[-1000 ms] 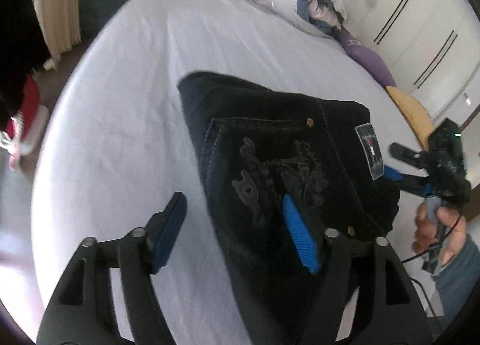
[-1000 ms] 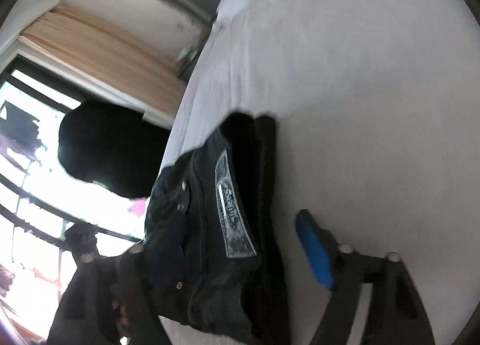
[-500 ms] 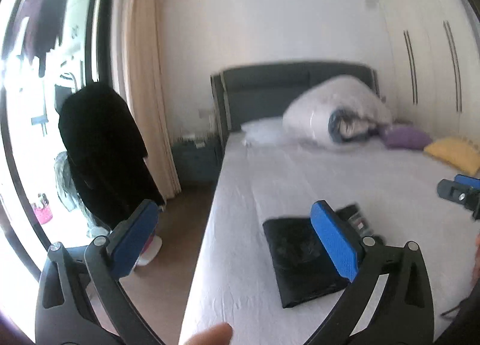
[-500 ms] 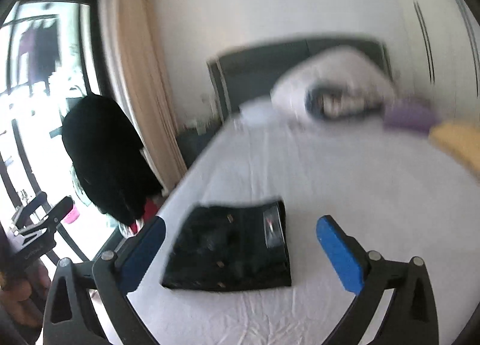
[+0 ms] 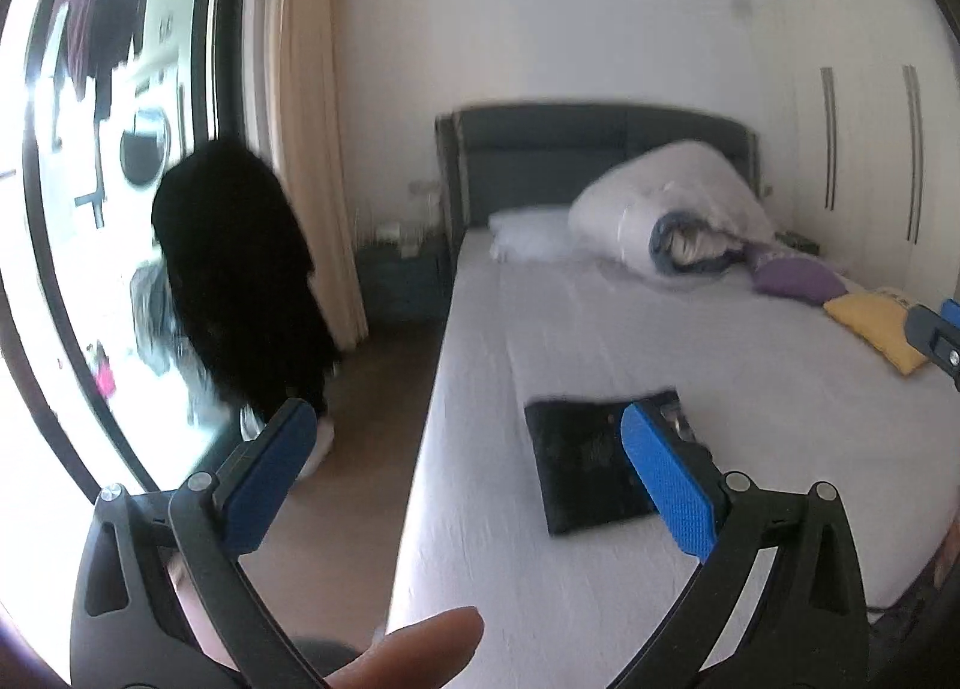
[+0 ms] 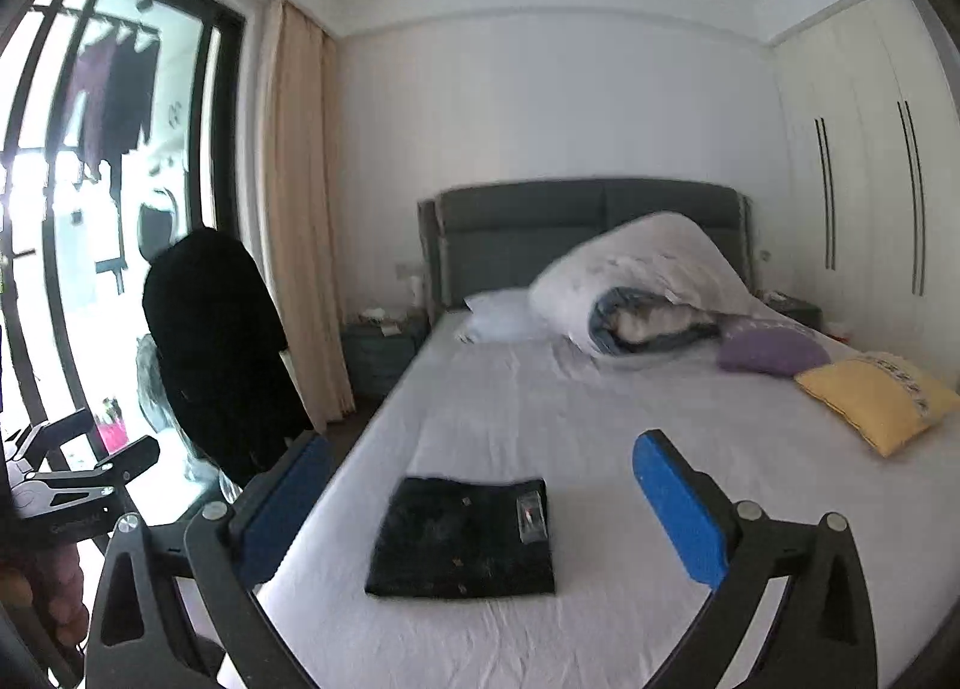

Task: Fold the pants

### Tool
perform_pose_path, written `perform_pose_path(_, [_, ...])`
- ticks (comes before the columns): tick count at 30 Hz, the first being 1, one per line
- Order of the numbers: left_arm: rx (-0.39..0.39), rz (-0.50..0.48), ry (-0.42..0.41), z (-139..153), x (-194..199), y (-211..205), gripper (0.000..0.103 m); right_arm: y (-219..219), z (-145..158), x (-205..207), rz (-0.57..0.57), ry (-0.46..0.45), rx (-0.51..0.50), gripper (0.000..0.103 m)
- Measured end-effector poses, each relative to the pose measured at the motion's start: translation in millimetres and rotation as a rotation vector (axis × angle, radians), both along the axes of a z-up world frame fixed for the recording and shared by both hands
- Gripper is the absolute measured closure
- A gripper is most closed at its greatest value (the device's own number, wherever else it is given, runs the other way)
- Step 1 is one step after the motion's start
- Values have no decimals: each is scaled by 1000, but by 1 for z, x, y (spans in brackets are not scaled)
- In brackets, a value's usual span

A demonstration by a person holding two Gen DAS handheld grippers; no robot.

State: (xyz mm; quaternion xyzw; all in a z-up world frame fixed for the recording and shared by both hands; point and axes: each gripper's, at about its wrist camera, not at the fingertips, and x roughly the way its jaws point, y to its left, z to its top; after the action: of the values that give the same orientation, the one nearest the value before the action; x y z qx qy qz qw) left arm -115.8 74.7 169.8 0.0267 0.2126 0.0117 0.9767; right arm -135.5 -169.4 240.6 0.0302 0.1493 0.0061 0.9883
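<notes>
The left gripper point(image 5: 468, 467) is released, its blue pads spread wide with nothing between them, held up in the air off the near edge of the bed point(image 5: 600, 329). The right gripper point(image 6: 480, 503) is likewise released and empty, hanging above the foot of the bed. Both sets of jaws have just been opening, with no cloth between them. The pants point(image 6: 465, 539) lie folded into a dark, flat rectangle on the bed's white sheet, near its foot and close to the window-side edge, touched by neither tool, a label showing on top. Further up the bed sit a yellow cushion point(image 6: 876, 398), a purple cushion point(image 6: 771, 350) and a rolled white duvet point(image 6: 636, 281) against the headboard
</notes>
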Motion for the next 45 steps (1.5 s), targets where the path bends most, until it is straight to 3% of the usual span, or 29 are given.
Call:
perform_pose_path(4, [-68,-33,124,-21,3,-5,0,7,-10,0,-33,88,22,0])
perform_pose_path(7, [-66,-60,193,-43,15,-18,0,13,-23,4,-58,159,20,0])
perform_pose_path(14, [-69,-71,279,-85,40,-36,0,9,-60,22,-67,305,55,0])
perform_pose_path(17, [-73,-73,305,-98,56,-38,0,7,-66,25,-78,324,58,0])
perform_pose_path(25, [-82,-73,335,-117,84,-38,0,10,-75,30,-75,355,39,0])
perform_pose_path(45, [-86,-64,340,-117,82,-37,0,13,-84,35,-55,394,30,0])
